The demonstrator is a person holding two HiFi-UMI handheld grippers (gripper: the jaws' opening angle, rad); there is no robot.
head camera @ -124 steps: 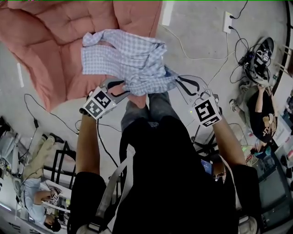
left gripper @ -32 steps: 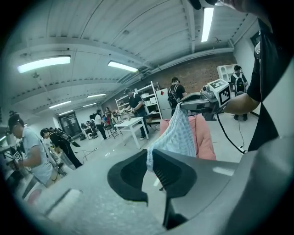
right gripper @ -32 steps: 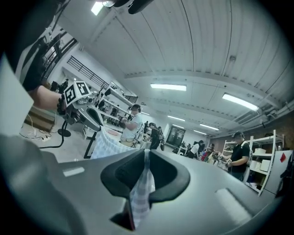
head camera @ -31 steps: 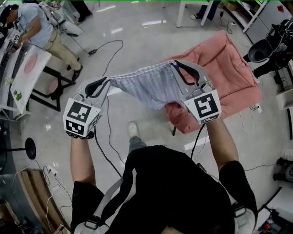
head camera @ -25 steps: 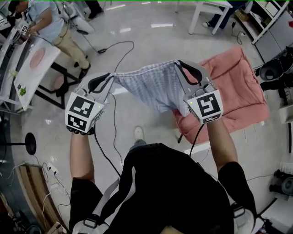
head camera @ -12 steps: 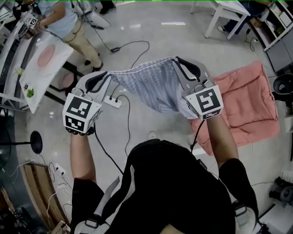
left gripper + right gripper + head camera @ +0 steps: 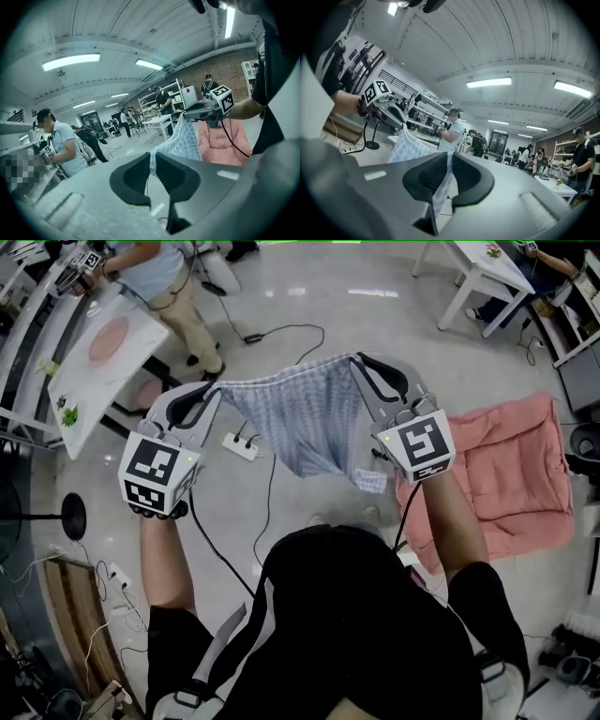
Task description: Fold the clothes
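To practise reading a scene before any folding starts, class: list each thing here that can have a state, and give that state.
checked shirt: unfolded, hanging in the air, stretched between both tools.
left tool: shut on one end of the checked shirt.
right tool: shut on the other end.
pink quilt: spread out on the floor.
power strip: lying on the floor, plugs in it.

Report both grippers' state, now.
Left gripper: shut on the checked garment.
Right gripper: shut on the same garment.
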